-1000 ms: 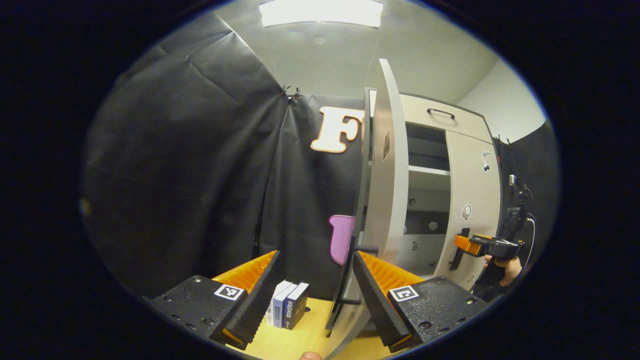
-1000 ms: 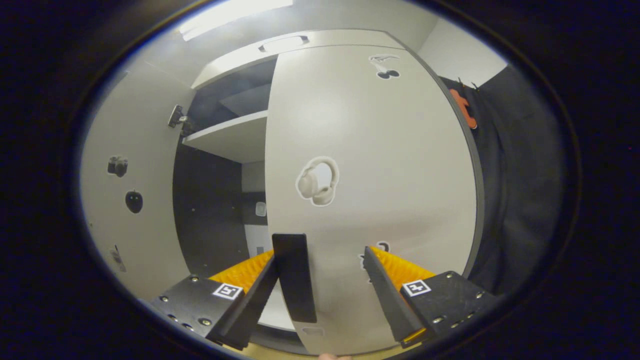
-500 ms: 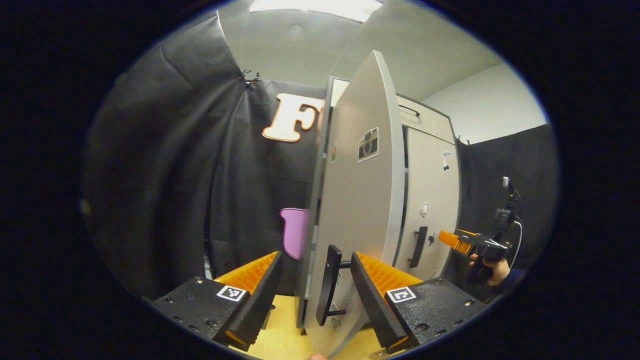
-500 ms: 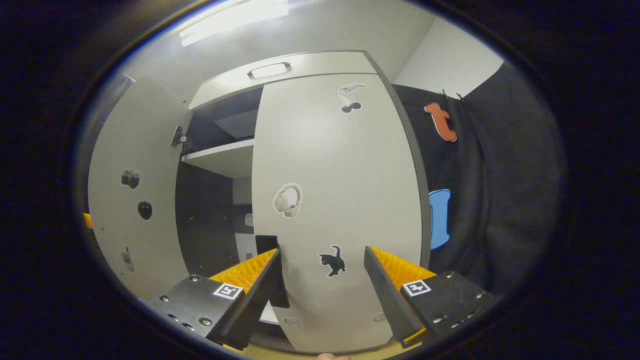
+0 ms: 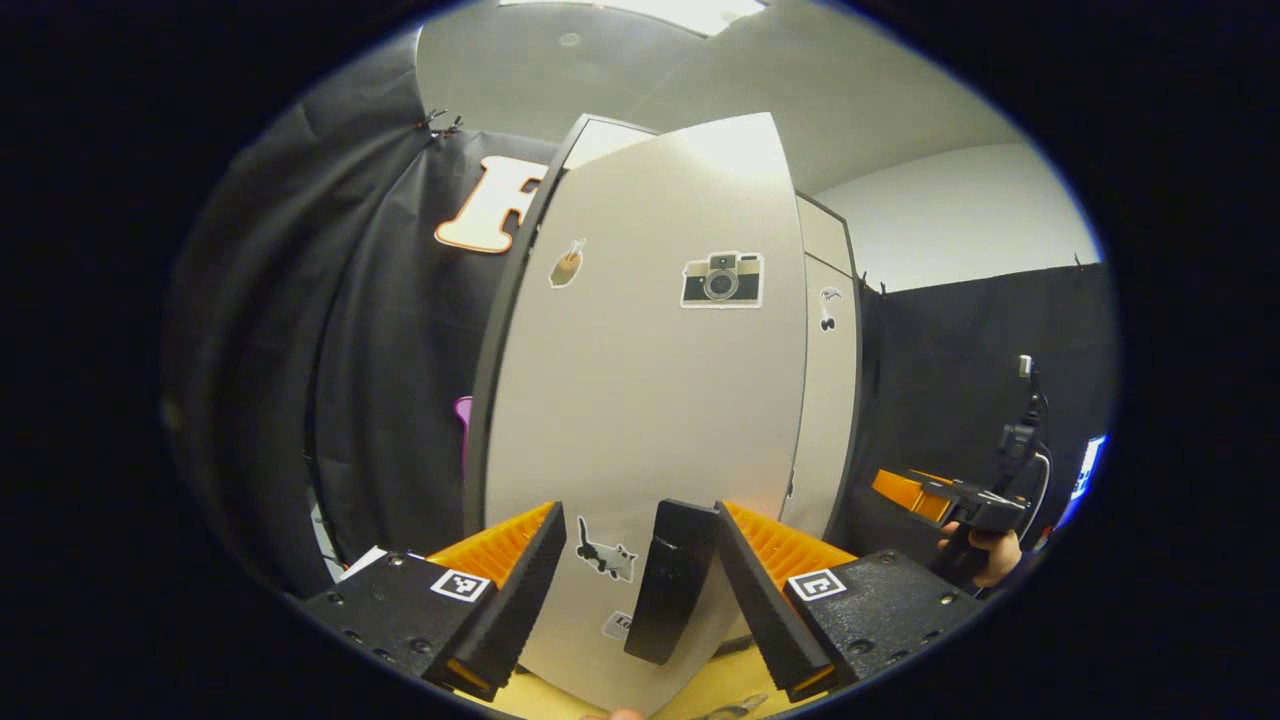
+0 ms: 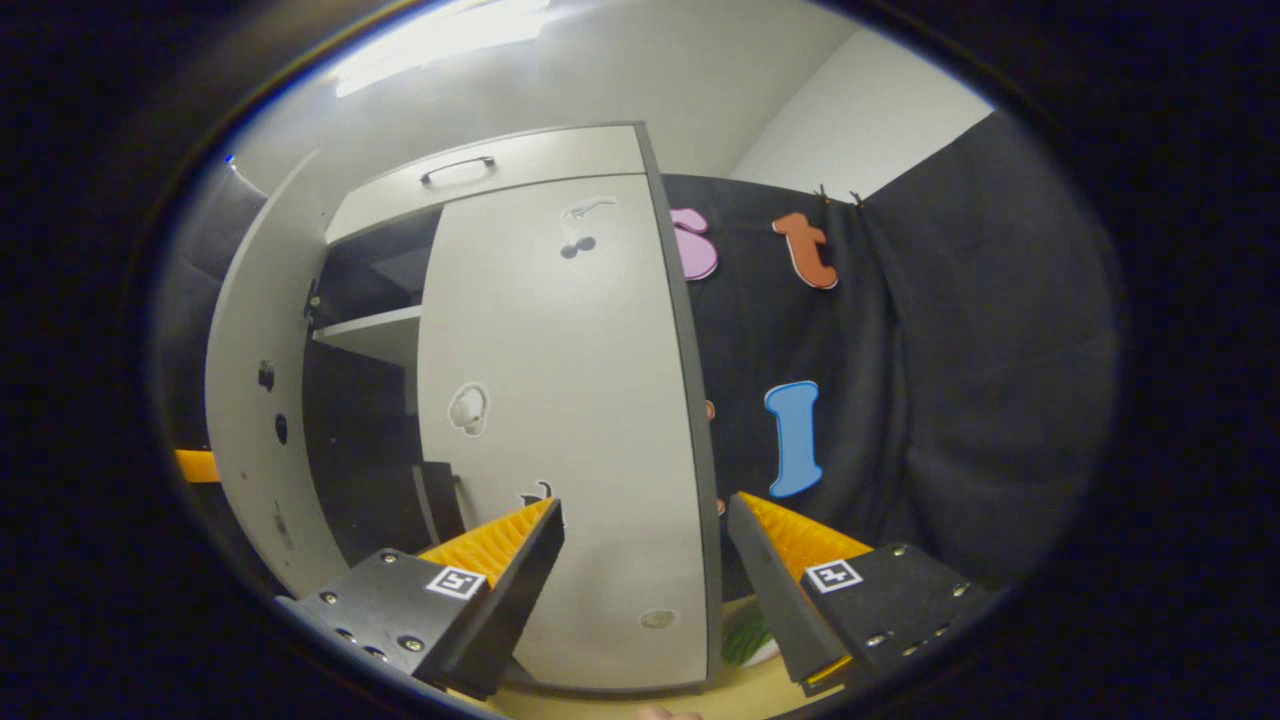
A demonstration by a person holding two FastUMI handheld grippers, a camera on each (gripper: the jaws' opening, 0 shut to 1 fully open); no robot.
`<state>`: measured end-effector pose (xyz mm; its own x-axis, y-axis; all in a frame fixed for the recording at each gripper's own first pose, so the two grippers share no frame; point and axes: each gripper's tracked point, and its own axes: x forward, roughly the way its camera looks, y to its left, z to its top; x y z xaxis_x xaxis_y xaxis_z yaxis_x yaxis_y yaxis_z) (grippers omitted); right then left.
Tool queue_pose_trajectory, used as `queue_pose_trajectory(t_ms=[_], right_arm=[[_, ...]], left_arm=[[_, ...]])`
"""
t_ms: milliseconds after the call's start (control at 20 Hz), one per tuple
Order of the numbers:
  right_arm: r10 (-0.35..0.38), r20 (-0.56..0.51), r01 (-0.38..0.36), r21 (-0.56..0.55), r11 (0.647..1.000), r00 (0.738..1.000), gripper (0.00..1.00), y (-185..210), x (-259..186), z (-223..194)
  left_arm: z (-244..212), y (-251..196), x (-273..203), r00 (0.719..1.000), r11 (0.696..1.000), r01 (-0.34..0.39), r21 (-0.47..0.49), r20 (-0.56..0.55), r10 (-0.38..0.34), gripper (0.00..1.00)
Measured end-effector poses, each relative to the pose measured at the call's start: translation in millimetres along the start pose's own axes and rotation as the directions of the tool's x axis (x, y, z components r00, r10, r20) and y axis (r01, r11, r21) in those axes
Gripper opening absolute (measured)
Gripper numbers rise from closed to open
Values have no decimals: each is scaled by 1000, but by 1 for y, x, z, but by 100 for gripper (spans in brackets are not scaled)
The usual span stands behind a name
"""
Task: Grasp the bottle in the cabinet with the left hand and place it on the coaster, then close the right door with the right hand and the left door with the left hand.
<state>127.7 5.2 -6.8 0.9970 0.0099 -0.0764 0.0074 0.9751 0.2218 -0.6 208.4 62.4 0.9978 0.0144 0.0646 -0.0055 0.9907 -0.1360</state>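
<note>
— Grey cabinet (image 6: pixel 560 170): how many doors?
— Two. Left door (image 5: pixel 650 400) ajar, centre frame, handle (image 5: pixel 672 580) between the left gripper (image 5: pixel 635 590)'s spread jaws; right door (image 6: pixel 560 420) shut.
— Right gripper (image 6: pixel 645 580)?
— Jaws released, holding nothing.

In the left gripper view the left door (image 5: pixel 650 400) stands right ahead of the left hand-held gripper (image 5: pixel 640 580) and covers the cabinet's inside. Its handle (image 5: pixel 672 585) sits beside the fingers, and contact cannot be told. A small sticker (image 5: pixel 617 626) low on the door is too small to make out. In the right gripper view, a green thing (image 6: pixel 748 634) on the surface is mostly hidden behind the right door (image 6: pixel 560 420) and a finger of the right hand-held gripper (image 6: pixel 645 585).
</note>
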Motion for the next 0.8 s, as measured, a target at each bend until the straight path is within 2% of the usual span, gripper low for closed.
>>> queue_pose_trajectory(t_ms=[50, 150, 400, 750, 800], right_arm=[[-12, 1, 12, 1, 1000, 1000, 100, -11, -3, 2], [-35, 8, 35, -5, 999, 999, 100, -29, -8, 7], [-86, 20, 86, -28, 996, 996, 100, -62, -15, 13], [-93, 22, 94, -59, 994, 995, 100, -74, -18, 10], [-93, 22, 95, -63, 993, 995, 97, -75, -18, 10]], left_arm=[[-5, -3, 7, 1000, 1000, -2, -5, -9, 2, 92], [-8, -13, 22, 1000, 1000, 8, -6, -26, -8, 99], [-10, -23, 43, 999, 998, 20, 60, -38, -18, 100], [-17, -32, 66, 999, 998, 23, 55, -47, -21, 100], [-17, -32, 69, 999, 998, 24, 56, -48, -22, 100]])
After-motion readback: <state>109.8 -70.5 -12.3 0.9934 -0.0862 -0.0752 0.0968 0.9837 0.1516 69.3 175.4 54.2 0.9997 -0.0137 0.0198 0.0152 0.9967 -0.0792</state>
